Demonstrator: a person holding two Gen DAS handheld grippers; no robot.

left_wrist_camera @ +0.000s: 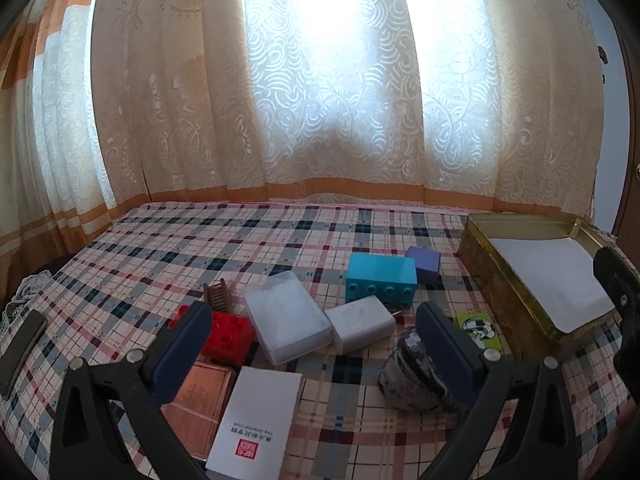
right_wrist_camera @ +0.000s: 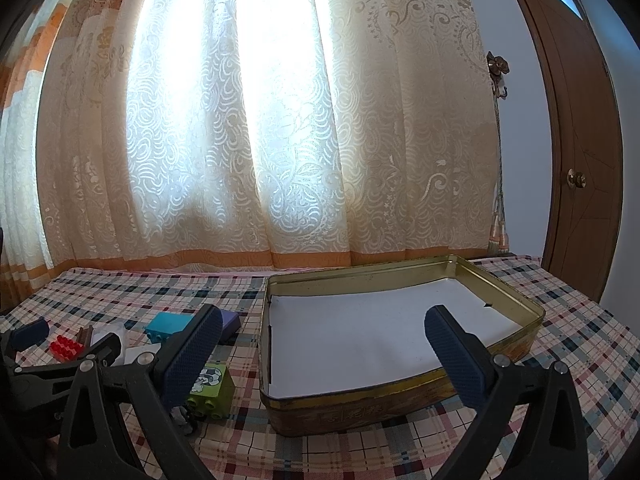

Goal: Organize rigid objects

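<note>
My left gripper [left_wrist_camera: 314, 314] hangs open above a cluster on the plaid cloth: a red brick [left_wrist_camera: 226, 338], a clear plastic box [left_wrist_camera: 284, 322], a white box [left_wrist_camera: 362, 326], a blue brick [left_wrist_camera: 380, 282] and a purple block [left_wrist_camera: 424, 264]. A grey marbled lump [left_wrist_camera: 412, 376] lies by its right finger, with a green football brick [left_wrist_camera: 478, 330] beyond. My right gripper [right_wrist_camera: 324, 318] is open over the near half of the gold tin [right_wrist_camera: 400, 396], which holds only a white paper lining. The green brick [right_wrist_camera: 210, 384] sits just left of the tin.
A copper-coloured box [left_wrist_camera: 198, 400] and a white card box [left_wrist_camera: 256, 420] lie nearest me. A small wooden rack [left_wrist_camera: 218, 294] stands behind the red brick. A dark phone [left_wrist_camera: 20, 344] rests at the left edge. Curtains [right_wrist_camera: 280, 140] back the table; a door [right_wrist_camera: 580, 160] is at the right.
</note>
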